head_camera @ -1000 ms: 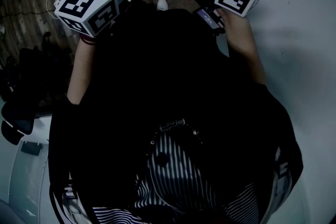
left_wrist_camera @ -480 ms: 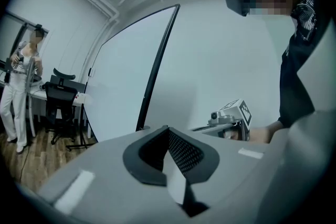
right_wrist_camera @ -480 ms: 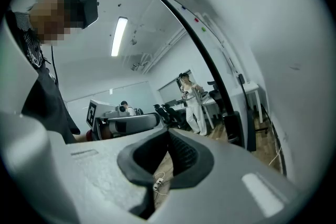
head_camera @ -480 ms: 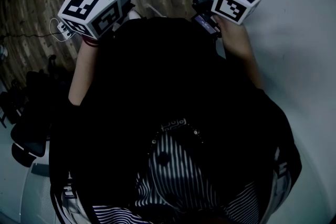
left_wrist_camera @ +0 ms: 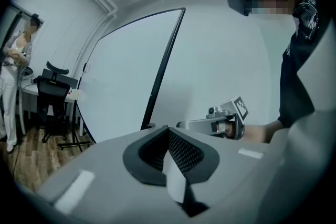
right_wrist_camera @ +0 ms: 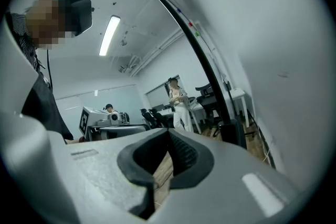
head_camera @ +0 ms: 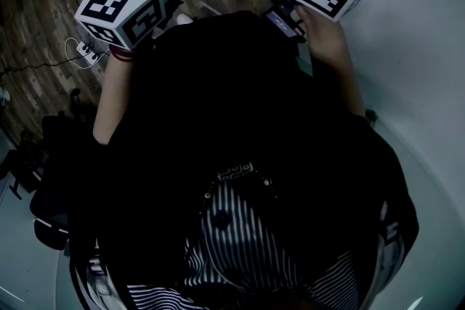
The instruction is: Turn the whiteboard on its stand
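The left gripper [left_wrist_camera: 168, 131] and right gripper [right_wrist_camera: 168, 134] are both closed on nothing. The floor [head_camera: 43, 3] has slid sideways below them, which suggests the person is repositioning. The whiteboard [right_wrist_camera: 273, 60] stands close on the right gripper's right, ungripped.

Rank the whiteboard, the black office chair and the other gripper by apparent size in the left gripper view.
1. whiteboard, by far.
2. office chair and right gripper look alike; their differing distances leave that unsure.
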A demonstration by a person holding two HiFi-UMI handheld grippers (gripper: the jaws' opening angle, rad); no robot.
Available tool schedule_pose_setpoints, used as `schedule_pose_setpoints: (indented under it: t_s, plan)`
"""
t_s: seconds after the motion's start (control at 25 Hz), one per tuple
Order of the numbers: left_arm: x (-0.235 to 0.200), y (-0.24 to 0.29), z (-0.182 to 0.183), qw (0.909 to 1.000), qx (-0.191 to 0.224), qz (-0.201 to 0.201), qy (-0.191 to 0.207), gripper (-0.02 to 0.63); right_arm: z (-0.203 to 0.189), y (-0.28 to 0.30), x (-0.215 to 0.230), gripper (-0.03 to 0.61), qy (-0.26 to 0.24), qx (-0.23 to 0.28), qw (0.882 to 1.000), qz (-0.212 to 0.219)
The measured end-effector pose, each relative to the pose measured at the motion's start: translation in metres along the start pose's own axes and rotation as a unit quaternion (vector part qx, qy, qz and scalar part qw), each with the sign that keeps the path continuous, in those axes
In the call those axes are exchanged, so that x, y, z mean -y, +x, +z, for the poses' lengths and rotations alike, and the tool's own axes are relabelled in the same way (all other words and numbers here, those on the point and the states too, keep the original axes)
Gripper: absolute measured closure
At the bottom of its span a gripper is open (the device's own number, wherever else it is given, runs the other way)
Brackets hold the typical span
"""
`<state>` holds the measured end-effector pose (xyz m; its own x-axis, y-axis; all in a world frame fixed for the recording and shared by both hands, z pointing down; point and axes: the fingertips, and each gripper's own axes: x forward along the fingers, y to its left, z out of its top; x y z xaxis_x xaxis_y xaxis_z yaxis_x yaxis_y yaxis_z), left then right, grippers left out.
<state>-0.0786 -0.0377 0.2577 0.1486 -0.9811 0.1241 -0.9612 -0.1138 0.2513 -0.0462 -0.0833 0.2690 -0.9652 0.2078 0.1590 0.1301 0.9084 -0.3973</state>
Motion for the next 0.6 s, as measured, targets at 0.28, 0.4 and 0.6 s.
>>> schedule_pose_setpoints:
  t_s: [0.28,0.4,0.6]
  plan:
    - [-0.001,0.001,-0.015,0.9998,-0.014,-0.012,-0.002,0.616,-0.010,-0.003,0.013,0.577,0.012,0.006,0.999,-0.035]
    - [-0.004,-0.003,-0.014,0.9998,-0.018,-0.012,-0.006,0.615,-0.010,-0.003,0.012,0.577,0.013,0.003,0.999,-0.039]
    - [-0.006,0.013,-0.005,0.9999,-0.011,-0.011,-0.003,0.616,-0.001,-0.005,0.026,0.577,0.010,0.008,0.999,-0.040]
